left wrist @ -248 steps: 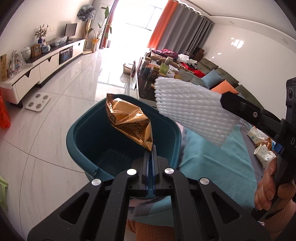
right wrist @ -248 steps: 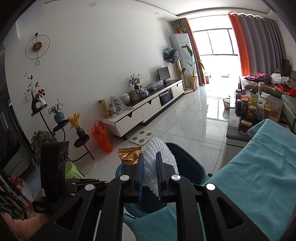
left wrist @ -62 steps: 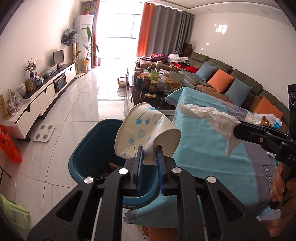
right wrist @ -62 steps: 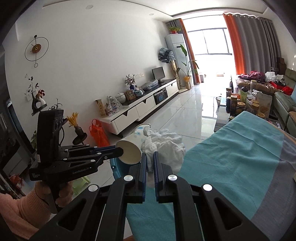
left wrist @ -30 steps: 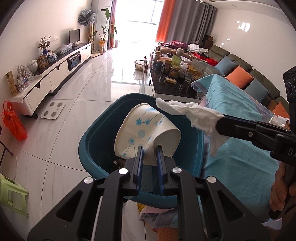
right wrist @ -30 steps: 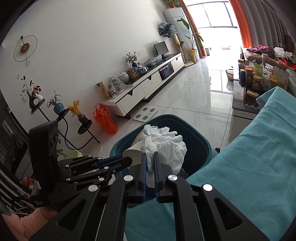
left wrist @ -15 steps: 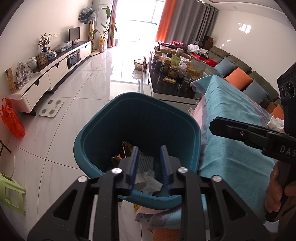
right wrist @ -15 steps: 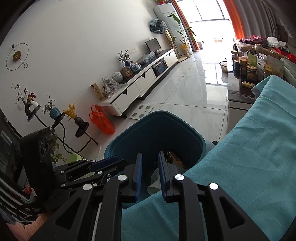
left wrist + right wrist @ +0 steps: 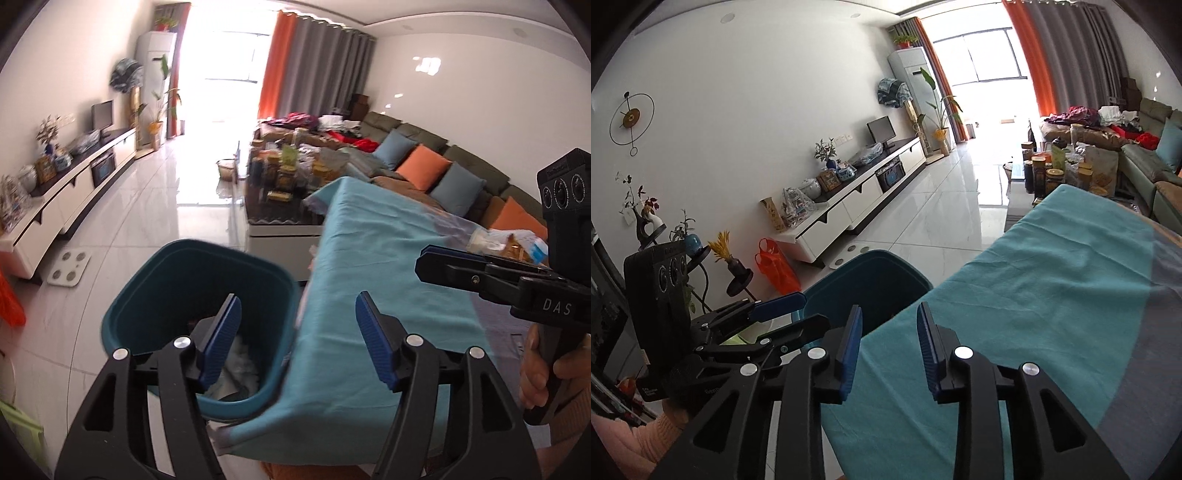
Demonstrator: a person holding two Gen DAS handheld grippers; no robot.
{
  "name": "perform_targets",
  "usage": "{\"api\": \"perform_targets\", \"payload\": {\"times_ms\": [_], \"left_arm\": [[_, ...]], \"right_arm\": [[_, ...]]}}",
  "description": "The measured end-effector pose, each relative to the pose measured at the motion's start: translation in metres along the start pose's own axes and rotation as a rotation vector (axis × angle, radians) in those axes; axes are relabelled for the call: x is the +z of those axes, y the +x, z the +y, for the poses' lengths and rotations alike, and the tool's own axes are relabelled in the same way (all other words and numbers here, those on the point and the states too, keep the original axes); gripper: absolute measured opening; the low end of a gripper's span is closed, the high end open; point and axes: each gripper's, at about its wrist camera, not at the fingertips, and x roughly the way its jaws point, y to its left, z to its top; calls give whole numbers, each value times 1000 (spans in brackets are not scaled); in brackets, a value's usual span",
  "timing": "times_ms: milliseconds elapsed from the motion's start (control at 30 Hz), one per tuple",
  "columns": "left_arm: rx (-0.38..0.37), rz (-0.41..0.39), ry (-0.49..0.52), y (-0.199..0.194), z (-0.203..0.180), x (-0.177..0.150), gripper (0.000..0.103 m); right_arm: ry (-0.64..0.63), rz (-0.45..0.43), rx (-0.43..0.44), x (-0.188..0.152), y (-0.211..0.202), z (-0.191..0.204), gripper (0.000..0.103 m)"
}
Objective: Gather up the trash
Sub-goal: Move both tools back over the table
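Teal rounded-square plastic bin holds crumpled white trash.

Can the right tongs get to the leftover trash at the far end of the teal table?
Probably yes: the right tongs are empty with jaws opening, and only bare teal cloth lies before the leftover trash.

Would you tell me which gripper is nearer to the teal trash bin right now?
Left. The left gripper hangs at the trash bin, one finger over its opening; the right gripper is over the tablecloth beside it.
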Motion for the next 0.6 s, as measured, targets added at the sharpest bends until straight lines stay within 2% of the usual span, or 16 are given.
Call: {"api": "perform_targets", "payload": {"times_ms": [267, 600], "left_arm": [[-141, 3, 115, 12, -74, 7, 64], [-344, 67, 258, 40, -186, -1, 64]], "right_arm": [[63, -100, -155, -23, -82, -46, 29], [189, -200, -406, -64, -185, -114, 34]]}}
